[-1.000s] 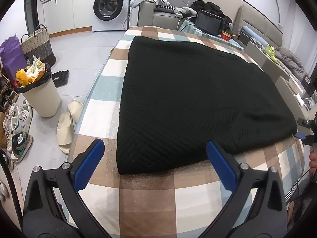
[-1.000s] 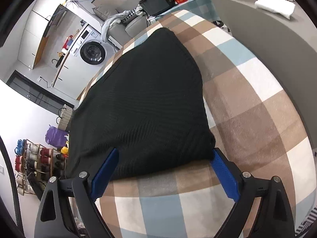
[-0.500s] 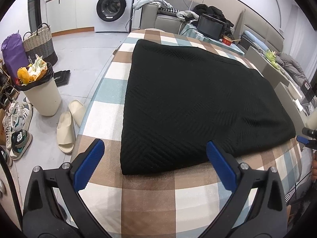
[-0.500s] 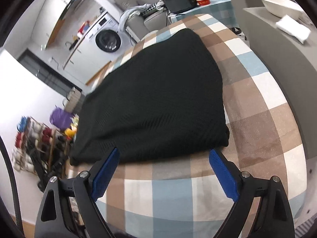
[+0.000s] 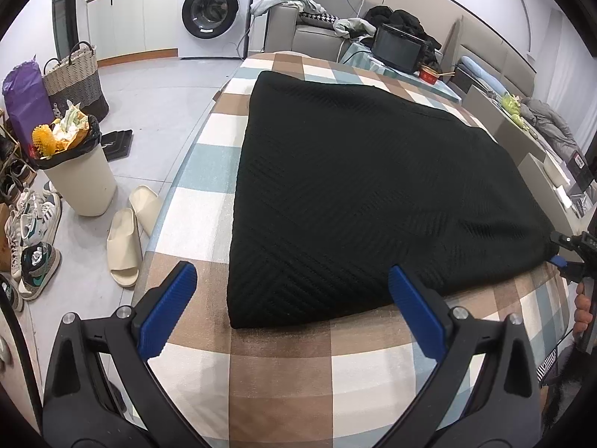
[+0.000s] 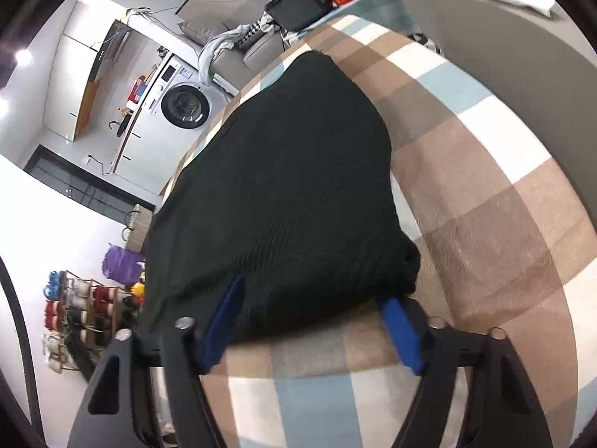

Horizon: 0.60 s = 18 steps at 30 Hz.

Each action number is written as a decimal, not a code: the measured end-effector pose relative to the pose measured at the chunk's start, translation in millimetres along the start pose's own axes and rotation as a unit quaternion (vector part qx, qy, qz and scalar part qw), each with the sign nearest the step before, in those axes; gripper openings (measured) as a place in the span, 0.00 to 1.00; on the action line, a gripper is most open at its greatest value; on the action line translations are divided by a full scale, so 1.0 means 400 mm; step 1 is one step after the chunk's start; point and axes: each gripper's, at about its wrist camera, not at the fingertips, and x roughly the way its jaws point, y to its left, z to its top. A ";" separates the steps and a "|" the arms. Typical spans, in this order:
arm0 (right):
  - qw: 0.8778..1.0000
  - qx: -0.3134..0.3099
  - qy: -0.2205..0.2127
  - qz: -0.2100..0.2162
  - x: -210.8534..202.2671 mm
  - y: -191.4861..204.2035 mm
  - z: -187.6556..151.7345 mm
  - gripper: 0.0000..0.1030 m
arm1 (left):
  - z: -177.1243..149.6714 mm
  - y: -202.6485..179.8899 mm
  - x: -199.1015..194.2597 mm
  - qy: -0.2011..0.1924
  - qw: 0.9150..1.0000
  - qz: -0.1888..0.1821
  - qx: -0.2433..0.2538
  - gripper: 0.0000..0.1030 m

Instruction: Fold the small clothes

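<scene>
A black knitted garment (image 5: pixel 358 194) lies flat on the checked tablecloth (image 5: pixel 291 369); it also shows in the right wrist view (image 6: pixel 283 201). My left gripper (image 5: pixel 291 287) is open and empty, just short of the garment's near edge, straddling its near left corner. My right gripper (image 6: pixel 313 302) is open at the garment's near right corner, its blue pads (image 6: pixel 401 332) on either side of the hem, which reaches in between them. The right gripper's tip also shows at the right edge of the left wrist view (image 5: pixel 559 257).
A bin (image 5: pixel 78 171), slippers (image 5: pixel 127 239) and shoes (image 5: pixel 33 224) stand on the floor left of the table. A washing machine (image 5: pixel 212 11) and a sofa (image 5: pixel 298 33) are at the back. A grey counter (image 6: pixel 522 37) lies right of the table.
My right gripper has moved forward onto the garment's near right corner and tilted; its jaws look narrower. My left gripper has drawn back slightly, and the garment sits farther from it.
</scene>
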 end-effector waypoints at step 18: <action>0.998 -0.027 -0.053 -0.019 -0.038 0.015 0.006 0.10 | 0.000 0.010 0.012 0.008 1.000 0.005 0.001 0.99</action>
